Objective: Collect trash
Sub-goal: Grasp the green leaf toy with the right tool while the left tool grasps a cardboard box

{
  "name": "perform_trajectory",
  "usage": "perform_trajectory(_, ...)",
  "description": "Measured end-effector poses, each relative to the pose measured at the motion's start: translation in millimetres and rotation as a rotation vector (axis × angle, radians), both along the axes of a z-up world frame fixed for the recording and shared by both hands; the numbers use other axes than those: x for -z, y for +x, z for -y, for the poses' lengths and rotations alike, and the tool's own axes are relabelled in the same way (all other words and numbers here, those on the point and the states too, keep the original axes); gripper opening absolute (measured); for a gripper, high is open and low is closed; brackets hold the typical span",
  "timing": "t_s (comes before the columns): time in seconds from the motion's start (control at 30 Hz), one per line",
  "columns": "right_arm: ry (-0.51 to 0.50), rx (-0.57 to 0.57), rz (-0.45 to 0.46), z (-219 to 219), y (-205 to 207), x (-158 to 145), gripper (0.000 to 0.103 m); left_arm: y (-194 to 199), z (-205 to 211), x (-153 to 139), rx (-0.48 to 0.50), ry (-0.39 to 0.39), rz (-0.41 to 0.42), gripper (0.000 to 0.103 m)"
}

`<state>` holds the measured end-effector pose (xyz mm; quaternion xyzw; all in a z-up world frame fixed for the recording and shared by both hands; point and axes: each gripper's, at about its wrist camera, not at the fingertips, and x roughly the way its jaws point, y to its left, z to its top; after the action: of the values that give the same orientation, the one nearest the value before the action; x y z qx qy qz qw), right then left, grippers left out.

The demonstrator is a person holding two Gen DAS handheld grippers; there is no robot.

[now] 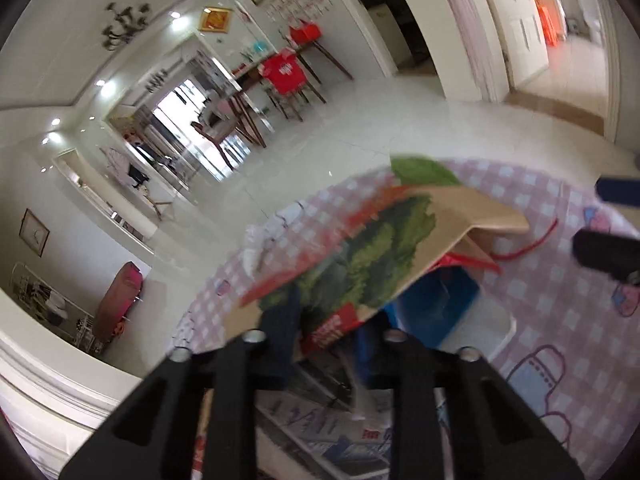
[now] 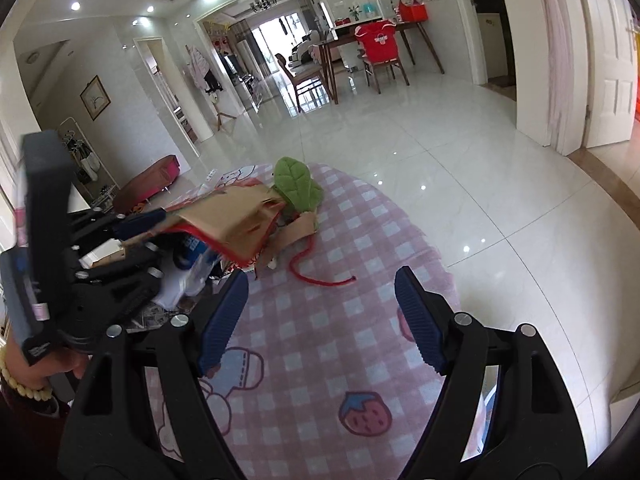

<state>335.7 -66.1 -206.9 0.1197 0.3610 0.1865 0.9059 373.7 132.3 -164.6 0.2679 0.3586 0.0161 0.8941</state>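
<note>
Paper bag [image 1: 404,240] lies on its side on the pink checked cloth [image 2: 360,240] of the table, brown card printed with green leaves and red lettering. Its long axis runs from near the left tongs [image 1: 326,344] away toward the far edge of the cloth; the mouth gapes to the right side in the left wrist view, with a blue item [image 1: 436,304] showing inside, too blurred to name. A red cord handle [image 2: 320,272] trails out of the bag onto the cloth, its free end curling toward the right tongs [image 2: 320,312]. Left tongs are closed on the near edge of the bag, one dark finger [image 1: 280,332] over the printed face, the other under the flap; the picture is smeared there, so the exact contact is hard to read. In the right wrist view the same grip shows at the left, a blue pad [image 2: 140,218] against the bag's upper panel, a hand [image 2: 48,368] with a bead bracelet on the handle. Right tongs stand wide open with nothing between them, over bare cloth just short of the cord, well to the right of the bag. A green leaf-shaped plush [image 2: 298,184] sits at the bag's far end, touching it. Loose papers [image 1: 320,432] lie under the left tongs.
</note>
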Motion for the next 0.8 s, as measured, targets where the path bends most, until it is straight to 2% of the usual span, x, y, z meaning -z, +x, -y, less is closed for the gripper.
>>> perform_trajectory(0.13,-0.022,-0.028,0.001,-12.7,12.9,-4.5,0.075,-13.0,-14.6,-21.9,-0.027,-0.072,0.085,0.011)
perform_trajectory(0.3,-0.049,-0.039,-0.013,-25.6,40.1,-3.5,0.074,-17.1,-36.9,-45.1,-0.108,-0.153,0.183,0.003)
perform_trajectory(0.4,-0.063,-0.064,-0.042,-38.3,63.2,1.8,0.063,-13.7,-47.8,-52.9,-0.148,-0.191,0.203,0.003)
perform_trajectory(0.47,-0.07,-0.081,-0.072,-45.5,77.1,8.0,0.06,-11.6,-51.7,-52.4,-0.16,-0.196,0.203,0.003)
perform_trajectory(0.5,-0.067,-0.094,-0.089,-48.8,82.7,11.7,0.054,-13.5,-53.7,-52.7,-0.161,-0.196,0.208,0.003)
perform_trajectory(0.53,-0.067,-0.108,-0.106,-52.1,88.3,16.1,0.035,-15.4,-54.7,-53.2,-0.162,-0.198,0.216,0.003)
perform_trajectory(0.57,-0.077,-0.115,-0.121,-54.8,91.8,20.0,0.022,-19.1,-55.4,-55.1,-0.162,-0.199,0.22,0.003)
perform_trajectory(0.63,-0.059,-0.125,-0.122,-53.3,93.8,20.3,0.017,-22.9,-55.0,-57.5,-0.166,-0.199,0.238,0.003)
perform_trajectory(0.8,-0.033,-0.114,-0.036,-40.1,70.7,-1.6,0.016,-39.0,-46.4,-70.1,-0.17,-0.211,0.289,0.003)
